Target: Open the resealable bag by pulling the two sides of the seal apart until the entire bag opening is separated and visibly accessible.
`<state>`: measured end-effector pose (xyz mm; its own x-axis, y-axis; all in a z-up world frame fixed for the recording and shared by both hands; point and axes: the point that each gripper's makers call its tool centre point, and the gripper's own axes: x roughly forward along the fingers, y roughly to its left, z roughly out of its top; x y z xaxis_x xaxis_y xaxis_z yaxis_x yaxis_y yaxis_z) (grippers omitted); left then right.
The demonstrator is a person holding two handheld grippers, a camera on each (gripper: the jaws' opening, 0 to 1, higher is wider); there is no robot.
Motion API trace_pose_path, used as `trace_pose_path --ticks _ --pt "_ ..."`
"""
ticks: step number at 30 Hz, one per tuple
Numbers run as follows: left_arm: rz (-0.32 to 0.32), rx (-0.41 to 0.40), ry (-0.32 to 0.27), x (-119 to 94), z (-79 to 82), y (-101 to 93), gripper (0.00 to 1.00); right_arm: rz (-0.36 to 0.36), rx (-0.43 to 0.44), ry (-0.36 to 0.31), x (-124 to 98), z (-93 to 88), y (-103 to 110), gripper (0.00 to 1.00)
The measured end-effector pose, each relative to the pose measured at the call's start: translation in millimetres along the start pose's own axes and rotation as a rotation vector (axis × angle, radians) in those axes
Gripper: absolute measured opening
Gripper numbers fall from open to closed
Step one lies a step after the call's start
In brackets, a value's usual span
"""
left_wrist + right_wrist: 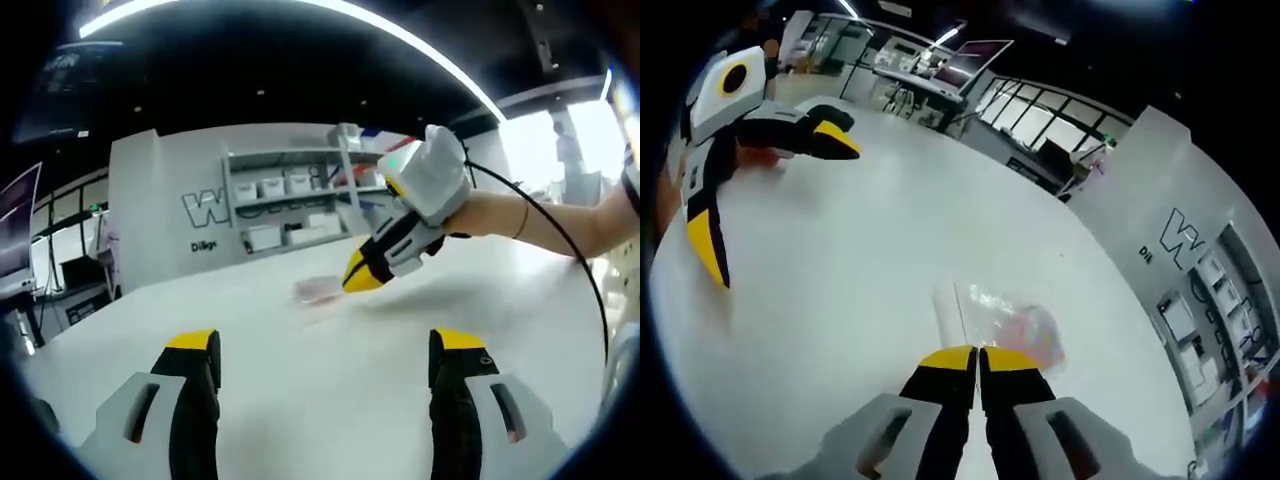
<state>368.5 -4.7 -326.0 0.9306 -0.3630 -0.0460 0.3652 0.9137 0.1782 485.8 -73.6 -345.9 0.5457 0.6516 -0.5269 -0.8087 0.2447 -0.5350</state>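
Note:
A small clear resealable bag (320, 290) with something pinkish inside lies flat on the white table (300, 400). In the right gripper view the bag (1005, 315) sits just beyond my right gripper (980, 360), whose jaws are shut together with nothing visibly between them. In the left gripper view, that right gripper (360, 278) hovers close to the bag's right side, held by a person's arm (540, 220). My left gripper (325, 345) stands open, jaws wide apart, well short of the bag. It also appears open at the upper left as the left gripper (785, 212).
A black cable (575, 255) trails from the right gripper over the table. Beyond the table stand a white wall with letters (205, 210), shelves with white boxes (290, 205) and desks with monitors (970, 60). Bare tabletop (860, 260) surrounds the bag.

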Motion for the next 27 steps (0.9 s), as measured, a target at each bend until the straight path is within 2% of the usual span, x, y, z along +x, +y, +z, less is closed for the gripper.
trace_pose_path --ticks 9,20,27 --pt "-0.009 -0.008 0.002 0.2 -0.5 -1.8 0.85 -0.007 0.006 -0.011 -2.1 1.1 -2.8 0.00" --pt "-0.085 -0.132 0.017 2.7 1.0 -10.5 0.82 0.002 0.068 -0.046 -6.7 0.9 -3.5 0.00" --pt "-0.095 -0.141 -0.001 7.5 5.1 -11.8 0.82 0.002 0.083 -0.059 -10.9 1.3 -0.8 0.00"
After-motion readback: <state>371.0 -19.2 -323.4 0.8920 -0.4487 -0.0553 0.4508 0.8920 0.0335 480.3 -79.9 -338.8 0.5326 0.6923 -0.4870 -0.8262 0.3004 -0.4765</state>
